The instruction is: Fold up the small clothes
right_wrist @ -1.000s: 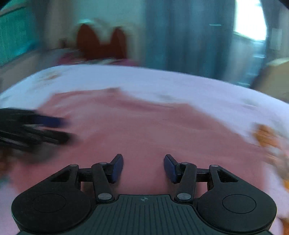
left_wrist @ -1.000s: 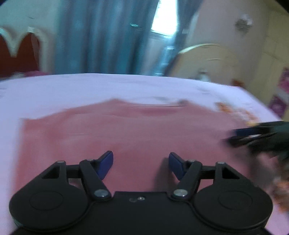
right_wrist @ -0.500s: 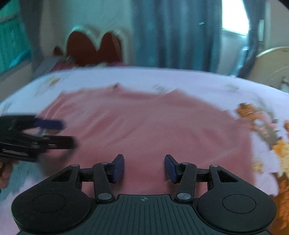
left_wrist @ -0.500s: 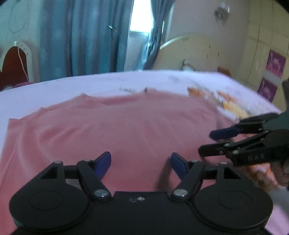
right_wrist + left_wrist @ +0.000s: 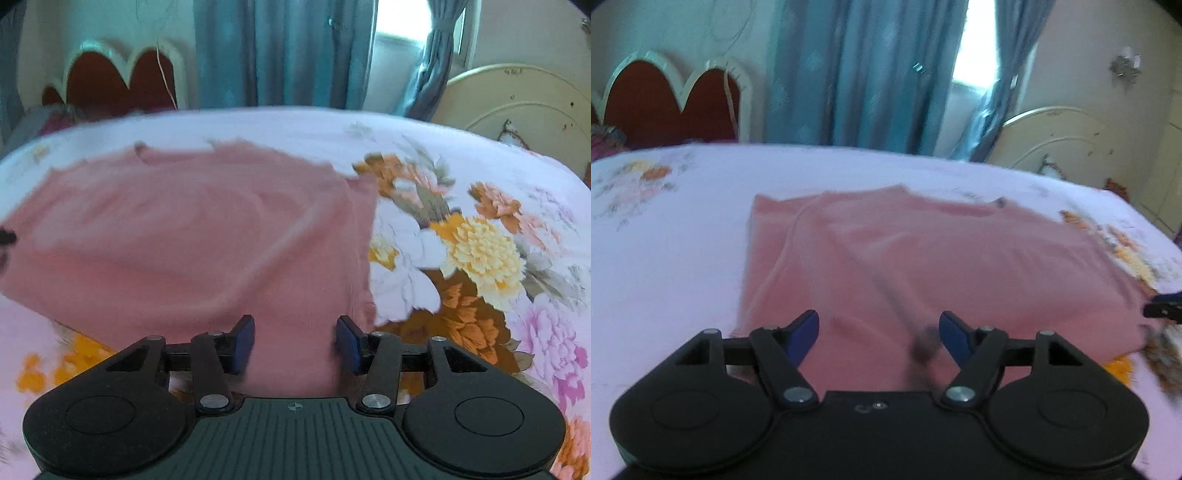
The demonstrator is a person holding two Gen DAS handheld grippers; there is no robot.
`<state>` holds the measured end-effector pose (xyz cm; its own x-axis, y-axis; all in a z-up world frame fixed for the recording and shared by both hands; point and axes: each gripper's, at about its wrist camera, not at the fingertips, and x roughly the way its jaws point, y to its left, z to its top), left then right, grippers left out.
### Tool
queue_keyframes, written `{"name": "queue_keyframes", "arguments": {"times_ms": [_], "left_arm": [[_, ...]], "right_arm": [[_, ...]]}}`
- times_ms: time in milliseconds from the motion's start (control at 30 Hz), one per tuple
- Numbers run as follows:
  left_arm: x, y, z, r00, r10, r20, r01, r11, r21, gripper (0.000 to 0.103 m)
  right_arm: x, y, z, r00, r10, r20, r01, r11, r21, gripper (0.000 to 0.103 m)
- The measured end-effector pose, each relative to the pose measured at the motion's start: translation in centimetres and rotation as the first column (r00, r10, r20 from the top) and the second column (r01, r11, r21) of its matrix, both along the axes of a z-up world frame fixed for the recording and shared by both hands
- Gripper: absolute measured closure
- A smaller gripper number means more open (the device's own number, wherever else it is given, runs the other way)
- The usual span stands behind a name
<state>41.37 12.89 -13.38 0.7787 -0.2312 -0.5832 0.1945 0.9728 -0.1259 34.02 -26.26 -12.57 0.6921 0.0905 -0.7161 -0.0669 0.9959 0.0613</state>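
Pink shirt [image 5: 923, 266] is spread flat on my floral bedsheet [image 5: 480, 240]. My left gripper [image 5: 879, 332] and right gripper [image 5: 295, 343] both hover over its near edge, fingers apart, holding nothing.

Pink shirt [image 5: 923, 266] blurred (left edge cropped)

This is a bedroom in a home. A bed takes up most of both views, covered by a pale sheet [image 5: 480, 155] printed with large orange, yellow and pink flowers. Behind it, long blue curtains [image 5: 864, 74] hang beside a bright window [image 5: 399, 48]. A cream arched headboard [image 5: 1060, 136] stands at one side. A scalloped red and white panel [image 5: 668, 96] stands at the other, probably a second headboard, though blur makes that uncertain.
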Motion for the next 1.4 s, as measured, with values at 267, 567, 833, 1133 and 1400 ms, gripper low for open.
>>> {"name": "queue_keyframes", "arguments": {"times_ms": [267, 567, 833, 1133, 1400], "left_arm": [[-3.1, 1.4, -1.6, 0.995, 0.089, -0.045, -0.087, 0.995, 0.046, 0.033], [-2.5, -8.8, -0.1, 0.996, -0.084, -0.025, 0.083, 0.996, -0.023, 0.029], [-2.4, -7.2, -2.6, 0.999, -0.028, -0.046, 0.033, 0.993, 0.110, 0.027], [-3.5, -0.4, -1.7, 0.992, 0.109, -0.056, -0.103, 0.990, 0.096, 0.029], [-3.8, -1.7, -2.1, 0.990, 0.132, -0.051, -0.124, 0.984, 0.131, 0.027]], "right_arm": [[-1.0, 0.0, -1.5, 0.995, -0.057, -0.080, 0.056, 0.998, -0.015, 0.053], [-0.4, 10.2, 0.8, 0.989, 0.145, 0.027, -0.147, 0.985, 0.085, 0.055], [0.0, 10.2, -0.8, 0.990, 0.138, -0.005, -0.139, 0.990, -0.034, 0.074], [-2.7, 0.8, 0.2, 0.998, -0.069, -0.006, 0.068, 0.997, -0.020, 0.074], [-2.1, 0.1, -1.1, 0.992, -0.102, -0.071, 0.099, 0.994, -0.050, 0.074]]}}
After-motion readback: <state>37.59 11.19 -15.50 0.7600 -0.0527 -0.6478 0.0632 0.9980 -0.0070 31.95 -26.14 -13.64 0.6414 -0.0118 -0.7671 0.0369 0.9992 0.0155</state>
